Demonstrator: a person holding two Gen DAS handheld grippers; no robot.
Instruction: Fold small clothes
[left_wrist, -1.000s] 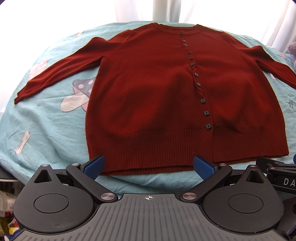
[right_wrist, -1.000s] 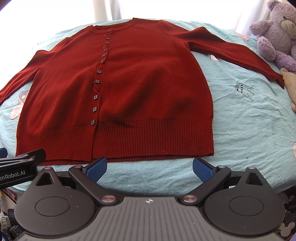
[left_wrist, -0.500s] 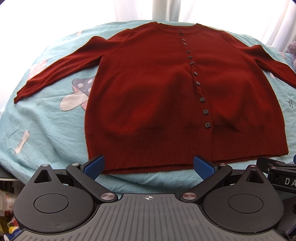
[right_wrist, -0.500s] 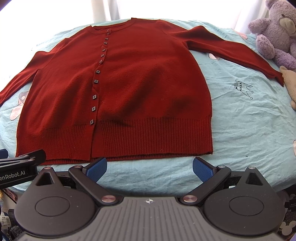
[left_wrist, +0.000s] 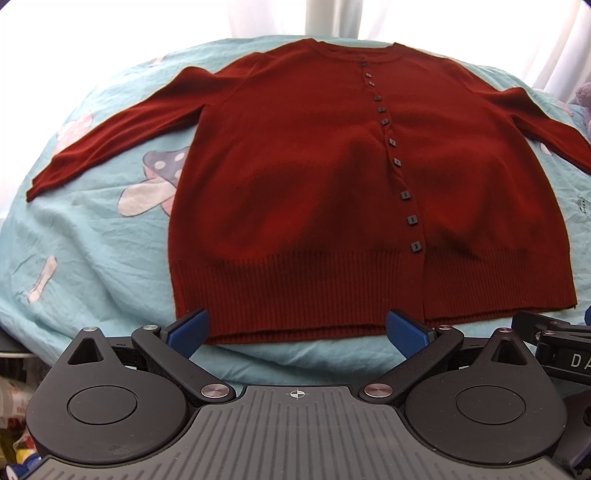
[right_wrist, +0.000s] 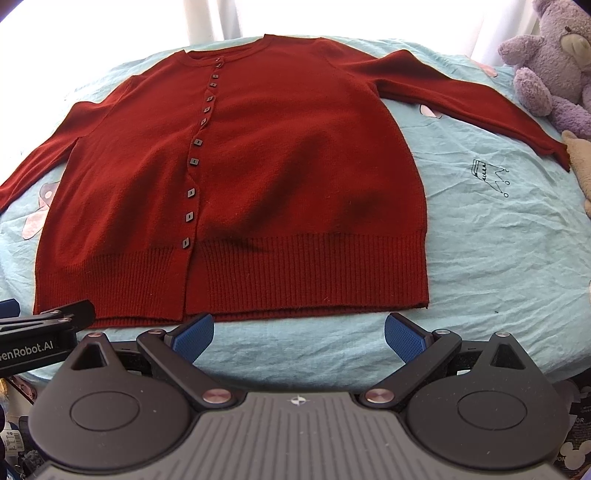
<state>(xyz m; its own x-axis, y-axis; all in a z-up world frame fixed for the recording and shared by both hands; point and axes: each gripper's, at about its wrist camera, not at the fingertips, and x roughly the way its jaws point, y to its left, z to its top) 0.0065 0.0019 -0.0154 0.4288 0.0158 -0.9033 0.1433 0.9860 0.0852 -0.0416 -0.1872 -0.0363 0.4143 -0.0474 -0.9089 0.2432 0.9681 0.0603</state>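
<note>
- Cardigan (left_wrist: 295, 184): it fills the centre of both views, lying flat and face up on the bed (left_wrist: 96, 236), buttoned down the front, neckline toward the top of the frame, ribbed hem (left_wrist: 295, 295) nearest you.
- Sleeves: both are spread outward. The left sleeve (left_wrist: 110, 136) runs toward the left edge of the left view; the right sleeve (right_wrist: 472, 103) runs toward the upper right of the right view, its cuff ending near a purple bear (right_wrist: 554, 62).
- Left tool (left_wrist: 297, 328): released, with jaws wide apart and nothing between them. It hovers low in the frame over the hem's left part; whether a pad touches the fabric cannot be told.
- Right tool (right_wrist: 299, 328): likewise released and empty, poised just short of the hem, over bare sheet.
- Handling, as a judgement: expect a light, soft, limp knit that drapes and stretches, not a thing that holds a shape. It should grip well and is not fragile, though the buttons (left_wrist: 406, 195) can snag.
- Where to take hold: pinch both layers at an edge, such as a cuff, a shoulder seam or a hem corner (right_wrist: 421, 295). Avoid the middle of the panel, where you would likely lift one layer only.
- Risk: a lifted edge will sag between the tools, so carry both ends together.
</note>
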